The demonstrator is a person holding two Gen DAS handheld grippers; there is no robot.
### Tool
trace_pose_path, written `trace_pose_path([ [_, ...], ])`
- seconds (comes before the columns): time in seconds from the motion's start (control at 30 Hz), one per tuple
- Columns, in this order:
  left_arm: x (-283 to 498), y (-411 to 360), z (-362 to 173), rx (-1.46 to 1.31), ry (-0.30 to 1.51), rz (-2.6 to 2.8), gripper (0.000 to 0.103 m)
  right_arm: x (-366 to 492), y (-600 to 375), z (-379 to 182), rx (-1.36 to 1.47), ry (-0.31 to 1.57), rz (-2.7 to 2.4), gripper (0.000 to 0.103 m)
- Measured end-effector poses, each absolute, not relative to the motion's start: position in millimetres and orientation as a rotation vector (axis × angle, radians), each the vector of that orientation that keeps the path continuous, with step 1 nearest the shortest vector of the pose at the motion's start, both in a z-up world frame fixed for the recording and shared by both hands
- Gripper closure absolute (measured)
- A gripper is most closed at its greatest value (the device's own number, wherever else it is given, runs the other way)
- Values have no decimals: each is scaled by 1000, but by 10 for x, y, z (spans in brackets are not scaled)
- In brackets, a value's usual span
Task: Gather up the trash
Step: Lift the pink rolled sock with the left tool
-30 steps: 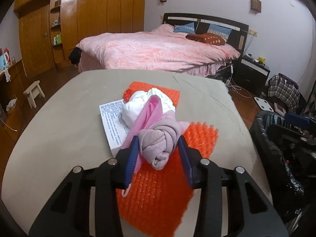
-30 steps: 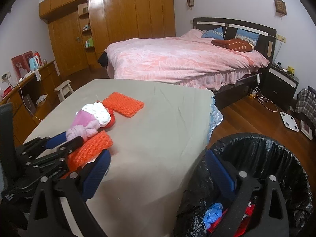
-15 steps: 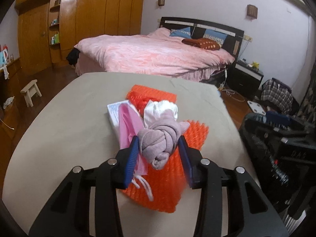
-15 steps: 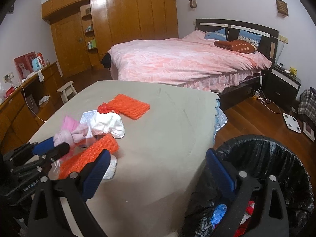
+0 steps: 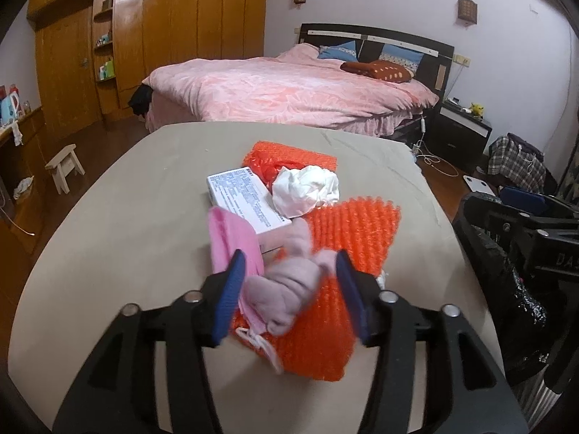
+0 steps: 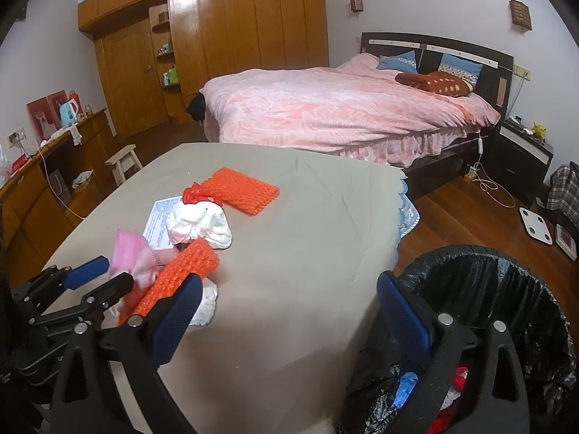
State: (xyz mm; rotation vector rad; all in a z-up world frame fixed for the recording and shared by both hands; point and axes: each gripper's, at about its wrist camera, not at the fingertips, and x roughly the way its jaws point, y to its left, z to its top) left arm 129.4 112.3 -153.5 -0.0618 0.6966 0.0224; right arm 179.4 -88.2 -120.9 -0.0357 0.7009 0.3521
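Observation:
A knotted mauve cloth lies blurred between the jaws of my left gripper, which are opening; a gap shows between the cloth and the right pad. The cloth rests on an orange foam net, beside a pink mask. Behind them lie a white printed box, a crumpled white tissue and a second orange net. My right gripper stands wide open with nothing in it, over the table's near edge beside the black-lined trash bin.
The beige-covered table ends at the right, where the bin stands on the wooden floor with trash inside. A pink bed, a small stool and a low sideboard lie beyond.
The left jaws have spread apart and the mauve cloth has come loose and sagged between them. The pink mask came away from the pile with it. The right gripper has stayed open.

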Motion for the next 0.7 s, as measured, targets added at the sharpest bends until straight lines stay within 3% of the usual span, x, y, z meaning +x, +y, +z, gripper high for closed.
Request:
trace_pose_path([
  [0.4, 1215, 1055, -1440, -21, 652, -11, 48, 1780, -907, -1235, -28, 707, 342, 8],
  [0.57, 1315, 1056, -1600, -32, 691, -20, 58, 1775, -905, -1239, -30, 710, 343, 8],
  [0.7, 1404, 1073, -1723, -28, 719, -27, 59, 1781, -894, -1241, -35, 712, 346, 8],
])
